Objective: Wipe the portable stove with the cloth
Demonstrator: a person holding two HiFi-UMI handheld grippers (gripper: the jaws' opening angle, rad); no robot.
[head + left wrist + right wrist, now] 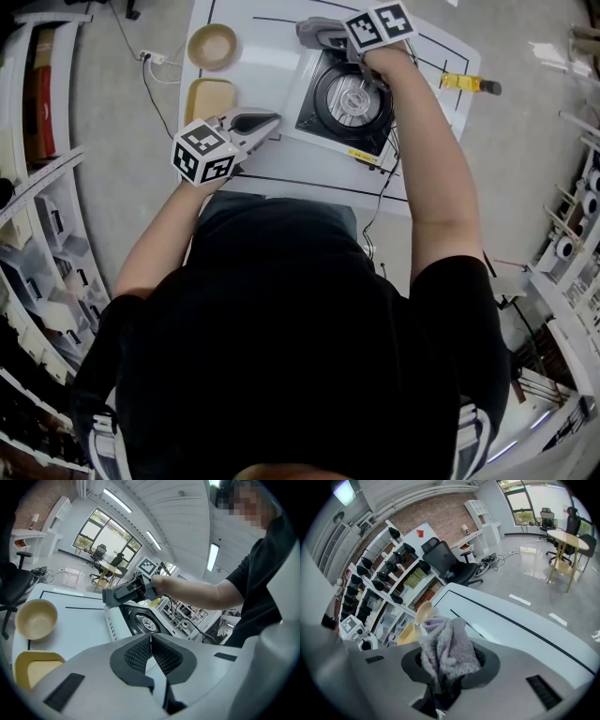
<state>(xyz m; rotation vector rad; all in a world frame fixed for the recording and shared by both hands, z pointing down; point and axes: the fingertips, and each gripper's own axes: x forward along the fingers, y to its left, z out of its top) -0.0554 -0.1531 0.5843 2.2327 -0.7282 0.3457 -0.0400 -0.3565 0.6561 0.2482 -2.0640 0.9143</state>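
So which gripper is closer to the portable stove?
The right. The right gripper, shut on the cloth, is over the portable stove at its far edge. The left gripper, fingers together and empty, hangs over the table just off the stove's left side.

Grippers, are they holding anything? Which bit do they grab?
The right gripper is shut on the cloth, pinching a bunched-up part, with fuzzy folds sticking out past the jaws. The left gripper is shut with nothing in it.
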